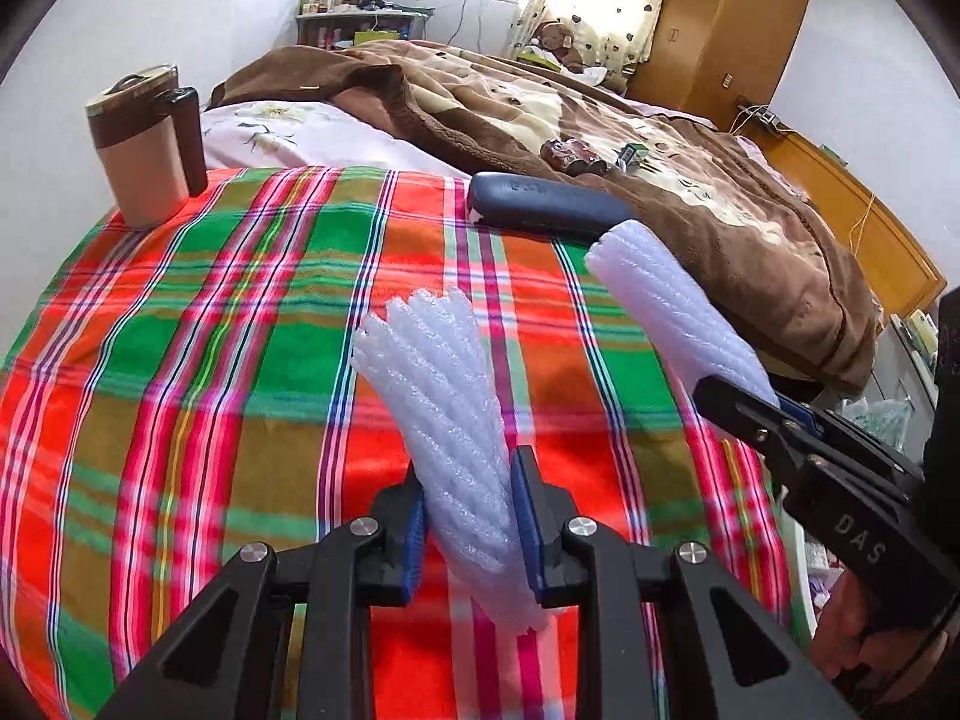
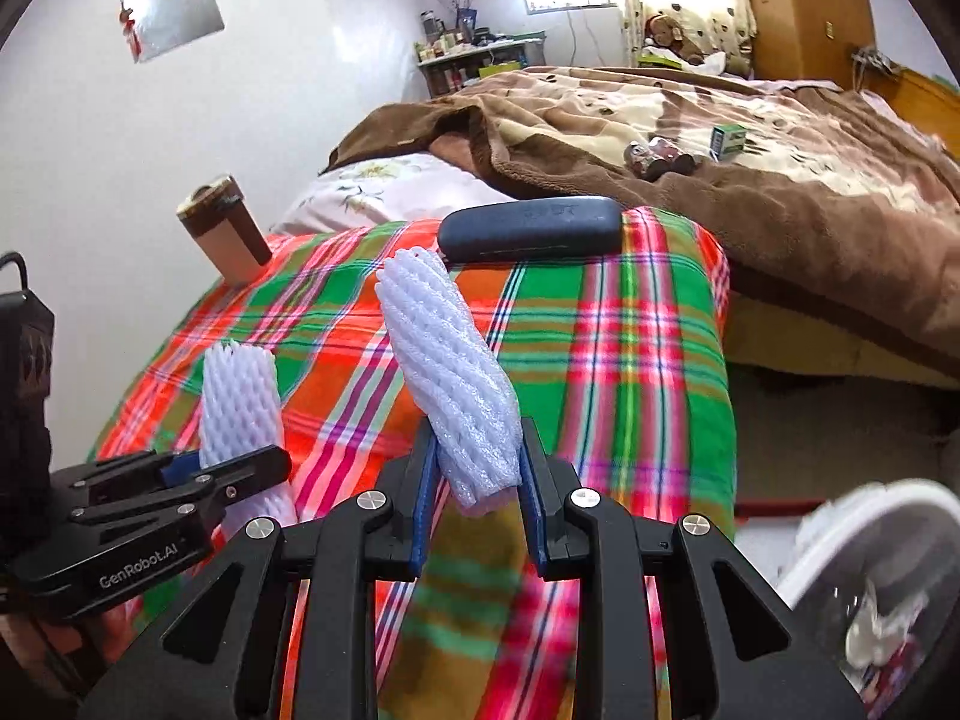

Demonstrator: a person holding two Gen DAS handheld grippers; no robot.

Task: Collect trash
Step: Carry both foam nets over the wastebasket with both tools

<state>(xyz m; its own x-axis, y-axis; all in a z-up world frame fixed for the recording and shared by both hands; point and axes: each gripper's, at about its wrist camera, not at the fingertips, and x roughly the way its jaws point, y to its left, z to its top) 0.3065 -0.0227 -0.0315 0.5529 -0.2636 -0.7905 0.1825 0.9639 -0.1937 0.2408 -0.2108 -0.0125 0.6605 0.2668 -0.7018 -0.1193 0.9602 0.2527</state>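
Note:
Two white foam fruit nets are held above a table covered in a red and green plaid cloth (image 1: 210,360). My left gripper (image 1: 468,480) is shut on one foam net (image 1: 450,414), its blue pads pressing the net's lower part, and the net fans out upward. My right gripper (image 2: 478,438) is shut on the second foam net (image 2: 450,372), which sticks up between its fingers. In the left wrist view the right gripper (image 1: 774,408) and its net (image 1: 666,306) show at the right. In the right wrist view the left gripper (image 2: 240,468) and its net (image 2: 240,396) show at the left.
A brown lidded mug (image 1: 144,162) stands at the cloth's far left corner. A dark blue case (image 1: 540,207) lies at the far edge. Behind is a bed with a brown blanket (image 1: 690,192). A white bin (image 2: 852,540) holding scraps sits low on the right.

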